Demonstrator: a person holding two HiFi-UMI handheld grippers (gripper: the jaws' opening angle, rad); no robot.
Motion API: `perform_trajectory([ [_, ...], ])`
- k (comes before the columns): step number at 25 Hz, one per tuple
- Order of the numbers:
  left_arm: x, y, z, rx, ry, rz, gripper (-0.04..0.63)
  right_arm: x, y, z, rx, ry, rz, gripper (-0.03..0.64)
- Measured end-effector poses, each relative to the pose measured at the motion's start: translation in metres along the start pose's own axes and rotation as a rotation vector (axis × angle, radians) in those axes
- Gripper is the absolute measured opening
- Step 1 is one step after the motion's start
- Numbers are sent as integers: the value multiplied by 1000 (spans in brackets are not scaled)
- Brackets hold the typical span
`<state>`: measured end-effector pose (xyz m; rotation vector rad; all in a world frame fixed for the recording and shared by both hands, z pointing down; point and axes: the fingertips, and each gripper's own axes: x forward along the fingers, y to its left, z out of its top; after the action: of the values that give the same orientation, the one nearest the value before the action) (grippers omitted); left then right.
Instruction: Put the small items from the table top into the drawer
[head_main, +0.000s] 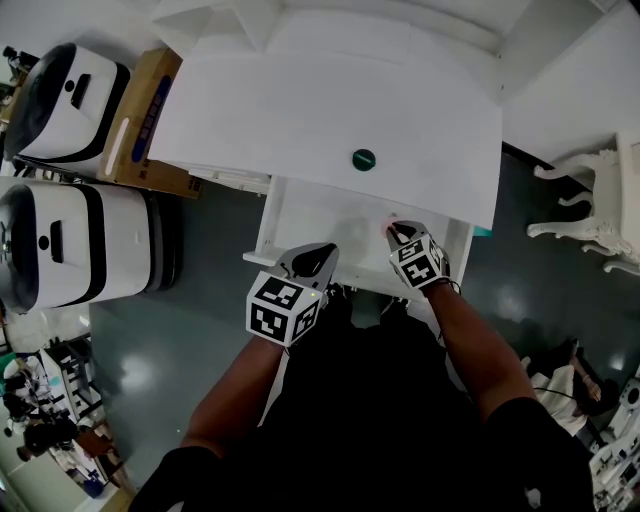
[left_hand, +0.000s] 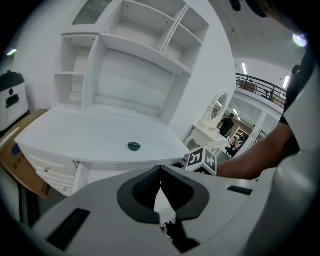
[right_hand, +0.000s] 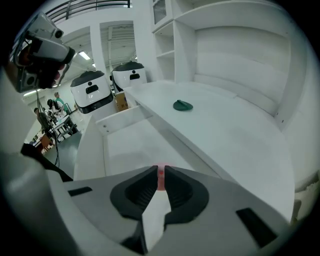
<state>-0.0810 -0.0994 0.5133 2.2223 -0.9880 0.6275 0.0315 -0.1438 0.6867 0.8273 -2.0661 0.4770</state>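
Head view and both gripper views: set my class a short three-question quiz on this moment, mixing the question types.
1. True or false: the green item lies inside the drawer.
2. Choose one. The right hand-held gripper is: A) open and empty; B) shut on a pink item; C) shut on the green item.
3. Fill the gap: the left hand-held gripper has its jaws together with ____ between them.

Key: 1 false, it lies on the table top; 2 B; 3 nothing.
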Motion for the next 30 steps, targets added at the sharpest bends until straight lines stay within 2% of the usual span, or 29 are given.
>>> perform_trajectory([
  [11, -14, 26, -15, -41, 19, 60, 3, 58, 18, -37, -106, 146, 49, 55],
  [30, -23, 35, -23, -58, 19, 87, 3, 82, 28, -63, -84, 241, 127, 60],
])
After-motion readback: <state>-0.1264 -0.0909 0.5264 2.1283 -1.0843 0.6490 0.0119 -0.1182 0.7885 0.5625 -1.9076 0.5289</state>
